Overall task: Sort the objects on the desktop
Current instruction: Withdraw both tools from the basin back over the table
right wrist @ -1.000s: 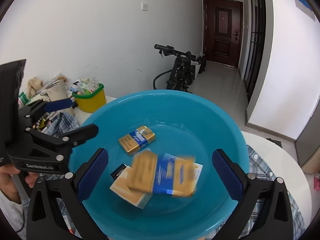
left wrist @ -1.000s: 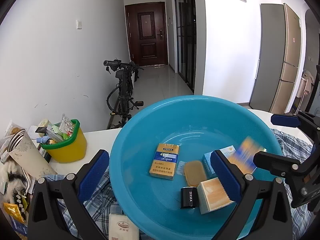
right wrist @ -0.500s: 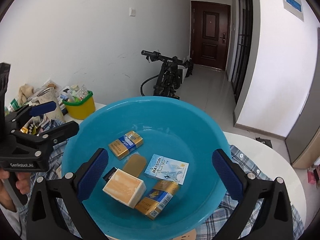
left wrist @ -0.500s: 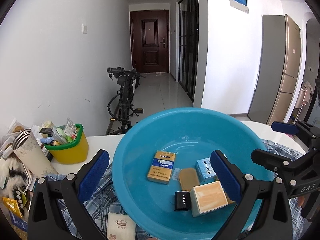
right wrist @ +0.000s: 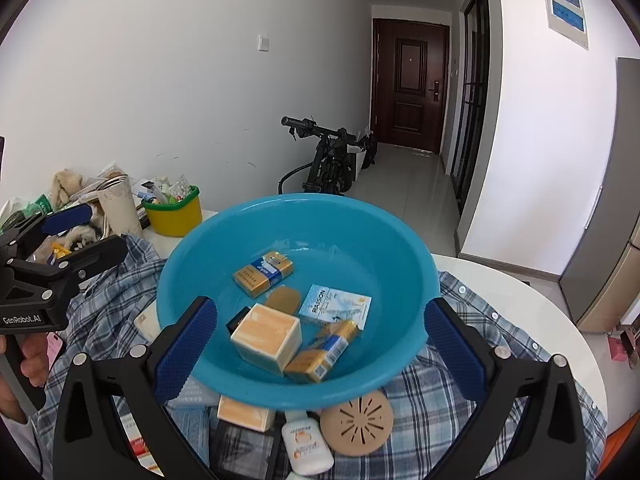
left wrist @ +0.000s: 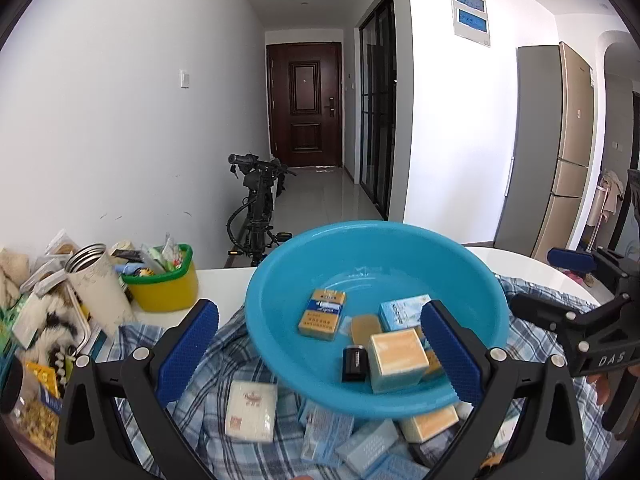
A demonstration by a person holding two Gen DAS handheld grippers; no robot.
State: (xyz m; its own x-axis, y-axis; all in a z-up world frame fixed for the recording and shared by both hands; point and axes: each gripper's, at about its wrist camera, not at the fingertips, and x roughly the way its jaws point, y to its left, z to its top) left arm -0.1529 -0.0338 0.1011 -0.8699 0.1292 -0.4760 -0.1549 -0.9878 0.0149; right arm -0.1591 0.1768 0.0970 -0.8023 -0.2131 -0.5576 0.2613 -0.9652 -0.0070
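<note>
While both grippers hang above the table with their blue-padded fingers spread wide and nothing between them, the round turquoise plastic basin (right wrist: 400,264) sits ahead of the right gripper (right wrist: 320,344), its near rim between the two fingertips. Inside it lie a gold-and-blue cigarette pack (right wrist: 263,274), a pale blue box printed RAISON (right wrist: 340,307), a cream-and-orange cube box (right wrist: 266,338) just off the left fingertip, a second gold-and-blue pack (right wrist: 322,352) leaning against that cube, and a tan oval piece (right wrist: 283,299) partly hidden behind it. A small black item (right wrist: 237,321) shows only as a corner past the cube in the right view — the left view shows it whole (left wrist: 355,362), though its label is too blurred to read.

From the left gripper (left wrist: 320,356), the right finger (left wrist: 448,352) covers the far side of the basin's contents, so the second pack is mostly hidden there. Below the basin, on the blue checked shirt (right wrist: 480,364), a white sachet (left wrist: 251,410) and several pale blue boxes (left wrist: 368,446) lie blurred and cut off by the frame; these may be tissue packs. Close under the right gripper sit a tan slotted disc (right wrist: 356,424) and a white bottle (right wrist: 306,446), both partly tucked under the basin's edge. A yellow tub with a green rim (left wrist: 166,284) stands beyond the left finger.
</note>
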